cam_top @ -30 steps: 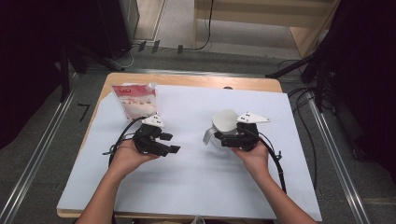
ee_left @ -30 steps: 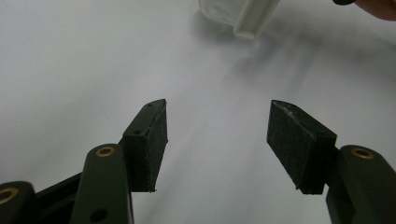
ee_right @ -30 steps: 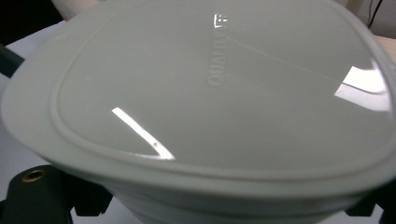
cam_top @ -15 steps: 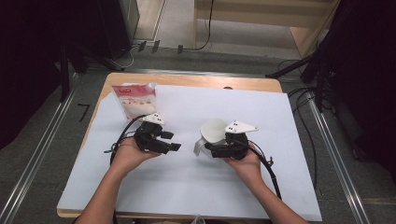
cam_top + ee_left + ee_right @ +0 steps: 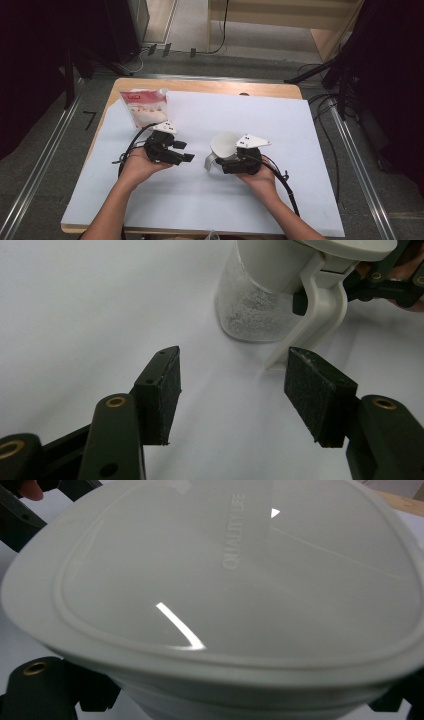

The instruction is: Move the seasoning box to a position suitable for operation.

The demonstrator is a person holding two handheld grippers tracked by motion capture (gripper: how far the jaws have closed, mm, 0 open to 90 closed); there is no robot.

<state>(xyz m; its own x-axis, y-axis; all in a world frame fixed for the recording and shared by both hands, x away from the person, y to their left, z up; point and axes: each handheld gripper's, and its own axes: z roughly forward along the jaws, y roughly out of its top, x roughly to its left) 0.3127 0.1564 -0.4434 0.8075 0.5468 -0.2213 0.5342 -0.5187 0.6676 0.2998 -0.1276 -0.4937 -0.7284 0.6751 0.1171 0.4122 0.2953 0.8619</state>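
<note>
Meanwhile, the right tongs [image 5: 216,162] clamp a white lidded jug [image 5: 223,145] — the left tongs [image 5: 182,151] gape apart, just beside it.

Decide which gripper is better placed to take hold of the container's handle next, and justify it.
Left. The left gripper is open, empty and aimed at the handle, while the right gripper is already occupied holding the container.

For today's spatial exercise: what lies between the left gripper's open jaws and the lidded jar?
Bare white table cover, in the left gripper view; left gripper, jar.
</note>
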